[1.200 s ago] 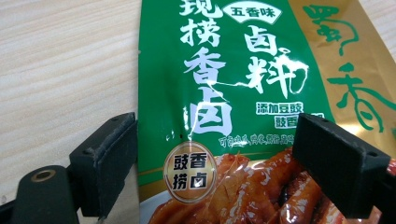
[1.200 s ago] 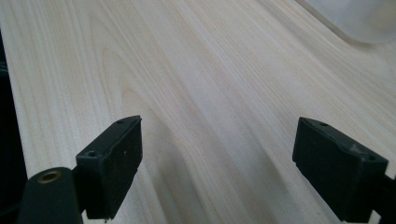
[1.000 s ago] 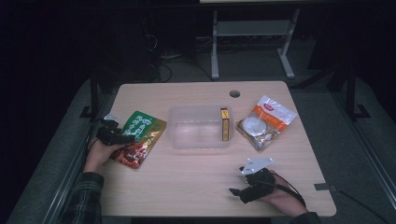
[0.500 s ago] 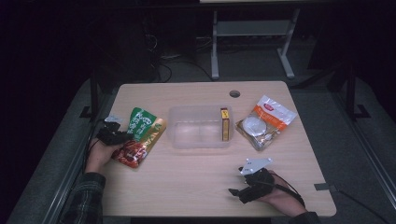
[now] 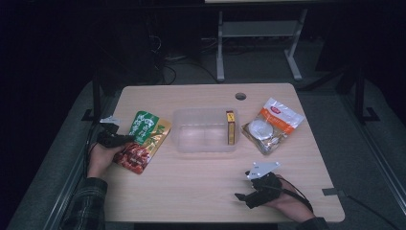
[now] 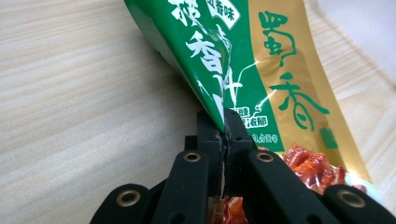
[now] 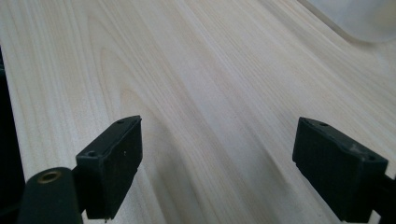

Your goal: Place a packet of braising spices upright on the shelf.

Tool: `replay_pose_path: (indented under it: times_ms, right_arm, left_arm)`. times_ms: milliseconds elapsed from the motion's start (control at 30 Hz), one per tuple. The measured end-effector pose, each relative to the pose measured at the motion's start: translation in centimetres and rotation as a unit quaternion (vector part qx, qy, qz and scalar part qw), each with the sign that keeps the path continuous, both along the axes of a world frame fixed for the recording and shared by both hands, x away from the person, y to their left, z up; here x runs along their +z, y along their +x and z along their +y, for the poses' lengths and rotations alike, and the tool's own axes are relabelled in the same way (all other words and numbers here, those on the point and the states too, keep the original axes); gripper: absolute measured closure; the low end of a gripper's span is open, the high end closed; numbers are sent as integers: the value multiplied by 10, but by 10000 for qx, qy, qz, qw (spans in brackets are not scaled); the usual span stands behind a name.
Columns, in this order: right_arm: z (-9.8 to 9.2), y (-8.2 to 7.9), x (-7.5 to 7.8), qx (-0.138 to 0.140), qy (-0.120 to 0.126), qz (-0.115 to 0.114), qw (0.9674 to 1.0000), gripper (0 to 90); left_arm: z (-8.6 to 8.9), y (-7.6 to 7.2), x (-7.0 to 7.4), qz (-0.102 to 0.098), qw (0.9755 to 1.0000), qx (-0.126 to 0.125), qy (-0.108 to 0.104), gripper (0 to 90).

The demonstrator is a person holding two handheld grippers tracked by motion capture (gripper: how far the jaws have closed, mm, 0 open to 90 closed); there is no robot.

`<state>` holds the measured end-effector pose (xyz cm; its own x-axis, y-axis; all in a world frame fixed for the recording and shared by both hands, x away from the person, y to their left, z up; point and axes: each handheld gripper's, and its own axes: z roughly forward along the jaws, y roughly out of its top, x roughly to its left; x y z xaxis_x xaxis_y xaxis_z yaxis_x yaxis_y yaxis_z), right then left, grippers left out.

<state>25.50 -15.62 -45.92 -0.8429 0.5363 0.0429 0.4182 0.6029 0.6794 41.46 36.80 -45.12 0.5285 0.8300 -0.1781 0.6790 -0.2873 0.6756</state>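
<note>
Pinching down just now, the left gripper [image 6: 223,140] has its jaws clamped on the edge of the green-and-gold snack pouch [image 5: 143,139], lifting that edge off the table [image 5: 201,191] beside the clear plastic bin [image 5: 203,146]. Looks ready to lift. Right gripper [image 5: 249,194] rests wide open, empty.

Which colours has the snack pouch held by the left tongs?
Green and gold snack pouch, best in the left gripper view.

Green snack pouch [image 6: 261,70]: Chinese chars "蜀香", "香味".
</note>
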Motion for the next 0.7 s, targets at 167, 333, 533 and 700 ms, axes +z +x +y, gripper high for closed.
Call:
replay_pose_path:
  times_ms: [167, 333, 533, 700]
  right_arm:
    - [0, 1, 0, -9, 1, -3, 10000, 157]
    - [0, 1, 0, -7, 12, -2, 10000, 157]
    - [0, 1, 0, -17, 12, 11, 10000, 157]
    - [0, 1, 0, -29, 11, 11, 10000, 157]
  left_arm:
    - [7, -6, 12, -142, 9994, 12, -303, 888]
    - [11, -16, 25, -260, 9984, -26, -508, 889]
    - [12, -26, 41, -349, 9965, -171, -737, 890]
    - [14, -35, 56, -483, 9949, -319, -827, 891]
